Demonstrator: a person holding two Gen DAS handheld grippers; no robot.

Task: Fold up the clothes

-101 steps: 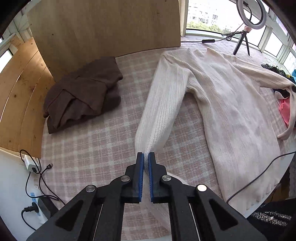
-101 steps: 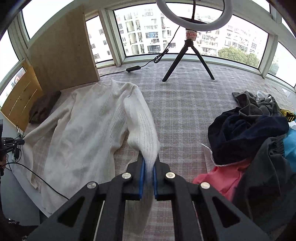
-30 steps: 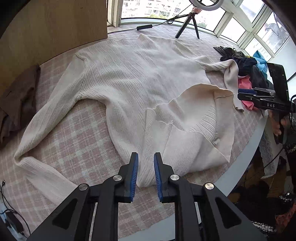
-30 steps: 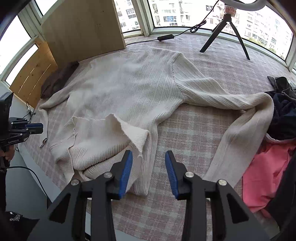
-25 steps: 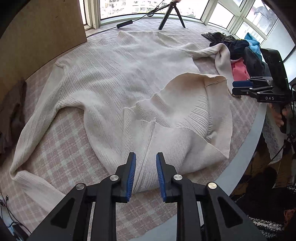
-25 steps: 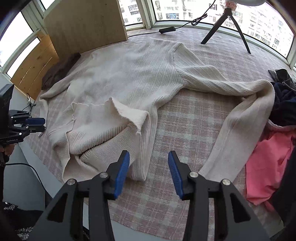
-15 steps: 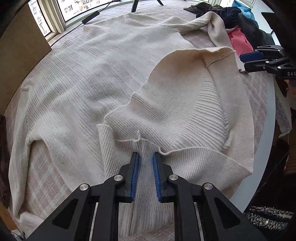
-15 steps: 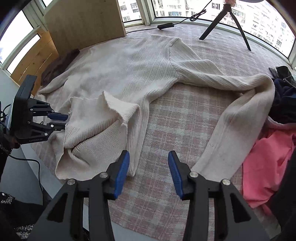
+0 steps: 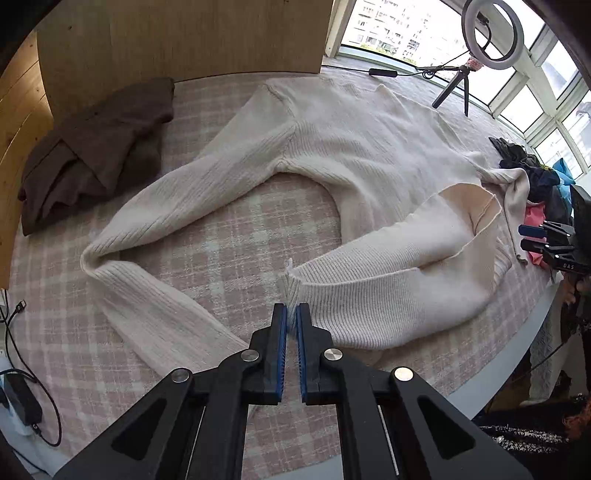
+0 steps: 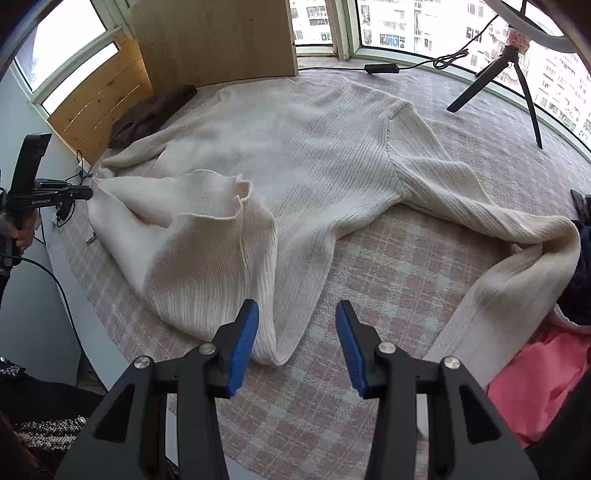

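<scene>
L gripper (image 9: 289, 319) pinched on sweater (image 9: 369, 177) hem corner, stretched out sideways over cloth (image 9: 229, 258). R gripper (image 10: 297, 321) spread, nothing gripped, just above hem.

ring light (image 10: 532, 29) cut by top edge, clothes pile (image 10: 546, 373) cut at right

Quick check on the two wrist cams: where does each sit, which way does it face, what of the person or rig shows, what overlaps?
Left wrist: on the left tool, looking steeply down along its fingers, shut on a corner of the cream sweater; right tool at the right edge.
Right wrist: on the right tool, angled down at the sweater's folded hem, jaws open; left tool and a hand at left.
Shared: sweater, brown garment, tripod, checked cloth.
</scene>
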